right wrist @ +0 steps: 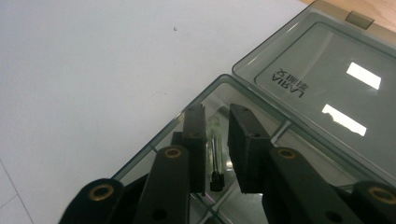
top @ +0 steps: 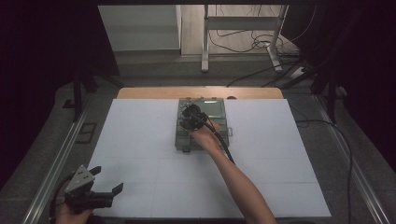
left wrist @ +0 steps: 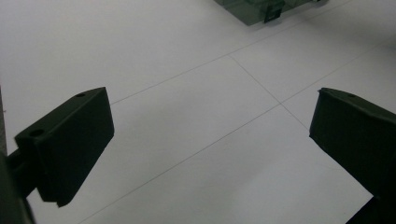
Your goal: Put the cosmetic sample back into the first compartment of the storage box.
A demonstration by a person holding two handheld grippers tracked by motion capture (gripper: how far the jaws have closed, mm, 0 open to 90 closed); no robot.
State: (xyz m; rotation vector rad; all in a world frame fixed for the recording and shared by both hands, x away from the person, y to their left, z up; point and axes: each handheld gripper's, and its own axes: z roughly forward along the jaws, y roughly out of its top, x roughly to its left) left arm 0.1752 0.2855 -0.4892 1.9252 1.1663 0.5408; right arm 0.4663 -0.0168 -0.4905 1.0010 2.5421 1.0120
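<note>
A grey see-through compartment box (top: 180, 140) lies on the white table top at centre back, its lid (top: 214, 108) folded open away from me. My right gripper (top: 190, 117) hangs over the box's left compartments. In the right gripper view its jaws stand a narrow gap apart (right wrist: 216, 112), open. A thin clear rod with a black end (right wrist: 215, 161) shows in that gap, down in a compartment and touching neither jaw as far as I can see. The lid (right wrist: 317, 60) bears printed lettering. My left gripper (top: 108, 178) rests wide open at the near left corner.
The white board (top: 140, 140) covers the table, with a wooden strip (top: 149, 92) along its far edge. The box's near corner and latch (left wrist: 268, 11) show far off in the left gripper view. Metal rails (top: 60, 154) run along both sides. Cables and a stand's legs (top: 243, 46) lie on the floor beyond.
</note>
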